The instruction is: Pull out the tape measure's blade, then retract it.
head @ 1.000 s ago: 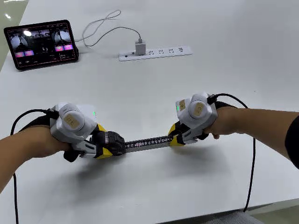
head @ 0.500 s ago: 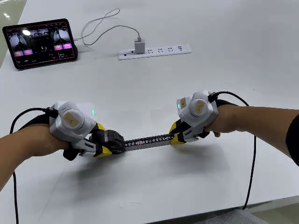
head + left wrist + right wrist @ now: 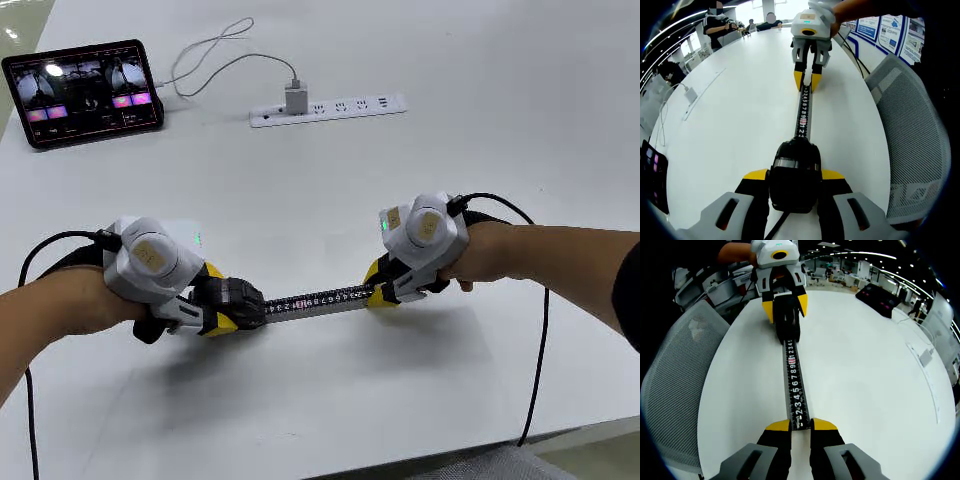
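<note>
Left gripper [image 3: 222, 300]: is clamping the tape measure [image 3: 238, 303], at lower left of the head view.
Right gripper [image 3: 375, 288]: is pinching the blade [image 3: 320, 300] by its end, right of centre.
Blade: is stretching straight between both grippers, numbers facing up, over the table [image 3: 330, 190].

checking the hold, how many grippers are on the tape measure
2: the left gripper is shut on the case; the right gripper pinches the end of the blade.

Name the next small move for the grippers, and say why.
Probably draw the right gripper, shut on the tip of the numbered metal blade, farther from the black tape measure case held in the left gripper: only a short stretch is out.
</note>
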### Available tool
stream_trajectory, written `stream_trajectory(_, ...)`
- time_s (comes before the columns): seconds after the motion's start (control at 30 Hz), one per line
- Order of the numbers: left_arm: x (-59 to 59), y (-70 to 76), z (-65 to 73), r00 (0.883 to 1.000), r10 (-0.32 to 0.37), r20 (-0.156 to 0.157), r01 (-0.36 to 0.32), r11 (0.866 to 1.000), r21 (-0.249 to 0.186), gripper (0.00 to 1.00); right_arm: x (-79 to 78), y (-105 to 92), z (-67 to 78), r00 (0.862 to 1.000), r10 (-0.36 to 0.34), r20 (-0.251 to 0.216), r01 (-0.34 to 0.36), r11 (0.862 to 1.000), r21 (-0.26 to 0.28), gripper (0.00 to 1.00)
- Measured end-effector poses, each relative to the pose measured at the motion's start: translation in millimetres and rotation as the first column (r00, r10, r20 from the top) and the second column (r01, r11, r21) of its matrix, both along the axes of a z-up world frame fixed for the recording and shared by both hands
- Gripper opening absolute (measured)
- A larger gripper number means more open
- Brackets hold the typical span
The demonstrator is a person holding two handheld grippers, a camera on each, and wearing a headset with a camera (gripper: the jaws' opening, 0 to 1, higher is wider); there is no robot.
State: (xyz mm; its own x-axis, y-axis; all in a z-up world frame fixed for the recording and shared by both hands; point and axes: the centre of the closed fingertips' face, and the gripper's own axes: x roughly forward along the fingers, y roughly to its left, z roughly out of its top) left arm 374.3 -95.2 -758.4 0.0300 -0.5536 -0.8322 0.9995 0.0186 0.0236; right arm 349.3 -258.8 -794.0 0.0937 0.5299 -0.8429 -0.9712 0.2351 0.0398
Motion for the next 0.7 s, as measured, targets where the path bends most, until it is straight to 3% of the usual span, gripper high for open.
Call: stream_trajectory(0.7,0.3,-0.2,-0.6,1.0,0.003,0.001,-0.003,1.0,0.001,0.32,-1.1,-7.9,-0.1,1.0,-0.007,-0.001,0.007,1.0,0.0,0.09)
